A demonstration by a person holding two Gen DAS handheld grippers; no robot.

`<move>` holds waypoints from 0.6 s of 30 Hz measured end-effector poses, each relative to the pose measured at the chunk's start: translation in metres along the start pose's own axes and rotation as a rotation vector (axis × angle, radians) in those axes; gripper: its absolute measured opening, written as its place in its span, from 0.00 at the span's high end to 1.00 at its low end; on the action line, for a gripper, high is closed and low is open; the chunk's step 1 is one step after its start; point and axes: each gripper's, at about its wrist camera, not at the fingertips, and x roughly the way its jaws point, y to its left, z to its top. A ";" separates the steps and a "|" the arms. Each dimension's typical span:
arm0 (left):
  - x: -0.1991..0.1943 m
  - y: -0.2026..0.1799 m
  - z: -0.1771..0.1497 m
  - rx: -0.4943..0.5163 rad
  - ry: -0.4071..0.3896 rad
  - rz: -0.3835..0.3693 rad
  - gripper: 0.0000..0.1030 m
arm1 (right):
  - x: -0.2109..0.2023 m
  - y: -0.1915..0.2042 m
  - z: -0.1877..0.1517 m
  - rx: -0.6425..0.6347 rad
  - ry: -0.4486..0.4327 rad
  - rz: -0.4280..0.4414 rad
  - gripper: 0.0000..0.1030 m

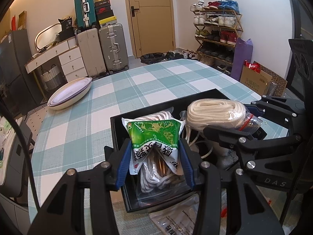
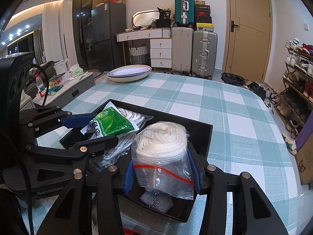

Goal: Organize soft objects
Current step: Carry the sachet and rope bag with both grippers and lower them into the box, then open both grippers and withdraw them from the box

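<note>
progress was judged well advanced, since the green packet was clamped by the left gripper and the bagged white rope by the right gripper, both over the black tray, with release remaining.

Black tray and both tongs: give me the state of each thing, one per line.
Left tongs: shut on green packet.
Green packet: squeezed, held over the tray.
Right tongs: shut on rope bag.
Rope bag: red zip seal closed, held over the tray.
Black tray: on the checked tablecloth, other bags inside.
</note>
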 end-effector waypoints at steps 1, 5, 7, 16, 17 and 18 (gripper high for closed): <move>0.000 0.000 0.000 -0.003 0.001 0.000 0.55 | 0.000 0.000 0.000 -0.003 0.002 -0.001 0.55; -0.002 0.000 -0.001 -0.014 0.004 0.003 0.56 | 0.000 0.001 -0.001 -0.020 0.015 0.006 0.54; -0.003 0.000 0.000 -0.020 0.012 -0.006 0.56 | 0.000 0.001 -0.001 -0.034 0.018 0.017 0.54; -0.005 0.000 -0.002 -0.011 0.021 -0.011 0.54 | -0.003 -0.001 -0.001 -0.060 0.022 0.041 0.47; -0.006 0.000 -0.002 -0.010 0.023 -0.013 0.51 | -0.007 -0.001 -0.001 -0.062 0.008 0.052 0.39; -0.006 0.002 -0.001 -0.013 0.024 -0.022 0.50 | -0.011 -0.002 -0.002 -0.061 -0.006 0.059 0.35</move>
